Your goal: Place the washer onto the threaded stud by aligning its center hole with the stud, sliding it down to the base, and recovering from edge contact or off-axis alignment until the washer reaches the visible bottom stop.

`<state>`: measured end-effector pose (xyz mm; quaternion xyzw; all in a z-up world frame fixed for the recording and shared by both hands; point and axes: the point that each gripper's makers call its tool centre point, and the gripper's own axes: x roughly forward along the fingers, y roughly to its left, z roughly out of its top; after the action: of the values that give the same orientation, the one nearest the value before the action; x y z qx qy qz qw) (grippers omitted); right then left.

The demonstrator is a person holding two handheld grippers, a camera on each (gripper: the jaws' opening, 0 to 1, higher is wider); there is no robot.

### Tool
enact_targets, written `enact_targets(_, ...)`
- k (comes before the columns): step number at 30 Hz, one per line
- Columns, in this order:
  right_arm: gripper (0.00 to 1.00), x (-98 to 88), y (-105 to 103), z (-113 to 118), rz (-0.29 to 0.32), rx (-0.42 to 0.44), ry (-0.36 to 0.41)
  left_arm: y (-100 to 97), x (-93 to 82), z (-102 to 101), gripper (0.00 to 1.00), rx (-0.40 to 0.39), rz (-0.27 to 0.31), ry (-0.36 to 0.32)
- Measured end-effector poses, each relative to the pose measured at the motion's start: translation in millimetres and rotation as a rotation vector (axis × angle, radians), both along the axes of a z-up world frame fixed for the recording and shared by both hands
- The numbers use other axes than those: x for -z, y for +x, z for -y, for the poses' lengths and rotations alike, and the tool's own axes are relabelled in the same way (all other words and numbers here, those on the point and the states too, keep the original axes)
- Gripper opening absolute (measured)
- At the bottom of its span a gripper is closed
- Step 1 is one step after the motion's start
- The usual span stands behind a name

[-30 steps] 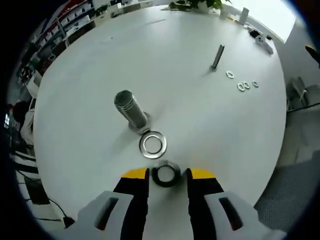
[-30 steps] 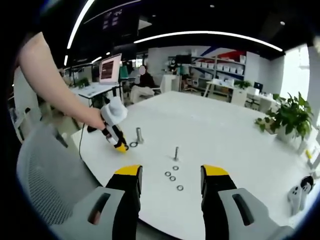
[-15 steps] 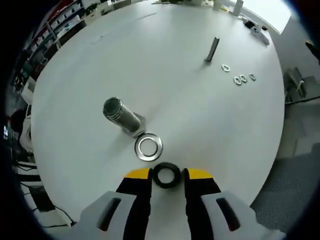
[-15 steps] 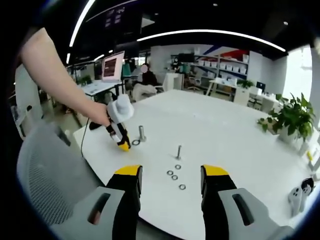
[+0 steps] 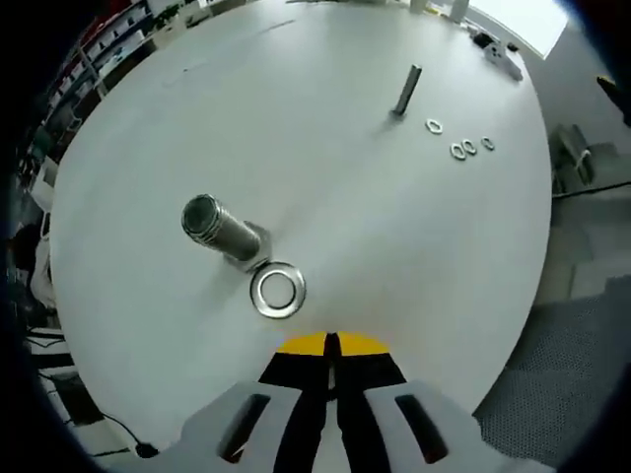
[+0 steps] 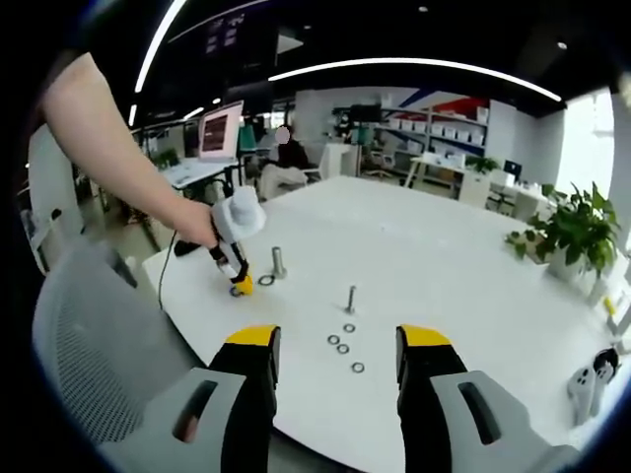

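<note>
Yellow-tipped left claw (image 5: 331, 345) now closed; black ring gone from sight.

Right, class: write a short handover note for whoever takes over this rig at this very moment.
Left gripper: jaws shut, low over the table, just short of the washer; a grip on anything cannot be told.
Right gripper: open, empty, held back from the work.
Washer: flat on the table beside the stud base.
Done: nothing on the stud.
Left: lift washer, align hole, slide to bottom.
</note>
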<state>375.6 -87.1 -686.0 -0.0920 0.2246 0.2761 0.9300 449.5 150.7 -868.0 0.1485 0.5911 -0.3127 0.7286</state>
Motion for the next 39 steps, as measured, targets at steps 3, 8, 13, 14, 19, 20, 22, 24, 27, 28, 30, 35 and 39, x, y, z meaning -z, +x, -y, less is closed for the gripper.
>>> enact_targets(3,0.50,0.0,0,0,-0.002,0.003,0.003,4.4,0.7,-4,0.00,0.025,-0.006,-0.001)
enact_targets(8,0.50,-0.6,1,0,0.002,0.004,0.002,2.3,-0.2,-18,0.05,0.115,0.035,0.047)
enact_targets(13,0.50,0.5,1,1,-0.006,0.006,0.005,-3.3,-7.4,-24,0.19,0.080,0.058,0.047)
enact_targets(14,0.50,-0.2,1,1,-0.004,0.006,0.007,-2.6,-9.7,-26,0.20,0.080,0.065,0.047)
enact_targets(19,0.50,0.5,1,-1,-0.007,-0.002,0.003,-14.2,-9.7,-36,0.33,0.105,0.039,0.072)
enact_targets(20,0.50,0.2,1,-1,-0.006,-0.001,0.005,-16.8,-10.4,-37,0.33,0.125,0.045,0.084)
enact_targets(22,0.50,-0.1,1,0,-0.005,0.002,0.008,-19.8,-11.2,-42,0.32,0.148,0.055,0.098)
enact_targets(24,0.50,-0.6,2,0,-0.003,0.004,0.011,-27.6,-10.0,-42,0.33,0.161,0.040,0.105)
enact_targets(27,0.50,-0.6,1,-1,-0.003,0.002,0.011,-31.0,-7.3,-44,0.33,0.205,0.046,0.135)
enact_targets(28,0.50,-0.4,1,-1,-0.004,-0.001,0.010,-32.5,-6.6,-43,0.33,0.211,0.044,0.138)
enact_targets(30,0.50,-0.3,1,-2,-0.004,-0.003,0.009,-34.2,-3.9,-45,0.33,0.216,0.037,0.145)
enact_targets(35,0.50,-0.3,1,-2,-0.005,-0.004,0.010,-34.8,-2.0,-46,0.32,0.226,0.047,0.168)
enact_targets(39,0.50,-0.4,1,-1,-0.004,-0.002,0.010,-35.0,-1.1,-47,0.31,0.243,0.050,0.172)
